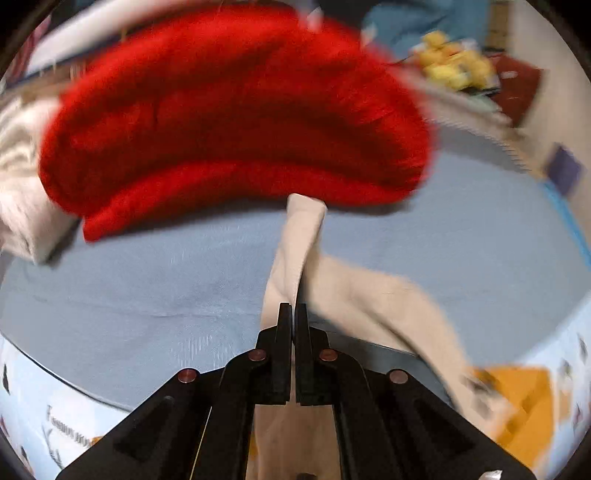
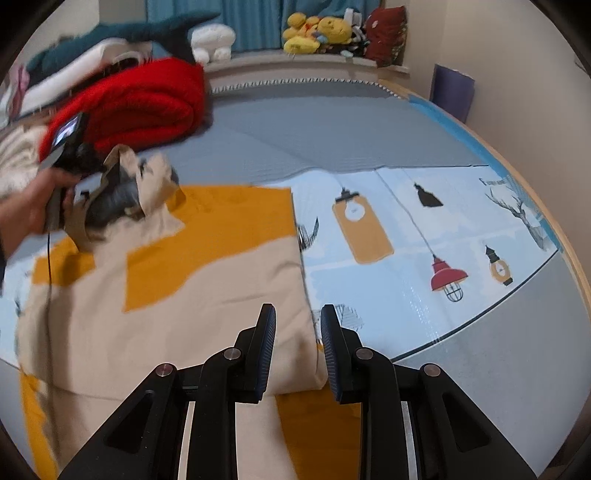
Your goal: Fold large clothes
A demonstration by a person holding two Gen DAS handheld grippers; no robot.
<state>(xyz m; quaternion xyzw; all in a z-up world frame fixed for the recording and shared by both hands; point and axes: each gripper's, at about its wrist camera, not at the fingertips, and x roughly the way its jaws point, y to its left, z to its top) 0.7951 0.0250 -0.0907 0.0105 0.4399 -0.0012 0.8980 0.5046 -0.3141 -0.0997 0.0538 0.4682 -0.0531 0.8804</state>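
A large beige and mustard-yellow garment [image 2: 177,295] lies on the bed at the left, partly folded. My left gripper [image 1: 294,308] is shut on a beige part of the garment [image 1: 295,240] and holds it lifted above the bed. In the right wrist view the left gripper [image 2: 92,184] shows at the far left, held by a hand, with cloth bunched around it. My right gripper [image 2: 297,314] is open and empty, just above the garment's right edge.
A folded red blanket [image 1: 229,122] [image 2: 140,103] lies at the back left with white and cream cloth [image 1: 22,177] beside it. Yellow plush toys [image 2: 317,31] sit on the ledge. The bed has a grey sheet [image 2: 332,125] and a printed light-blue mat [image 2: 424,236].
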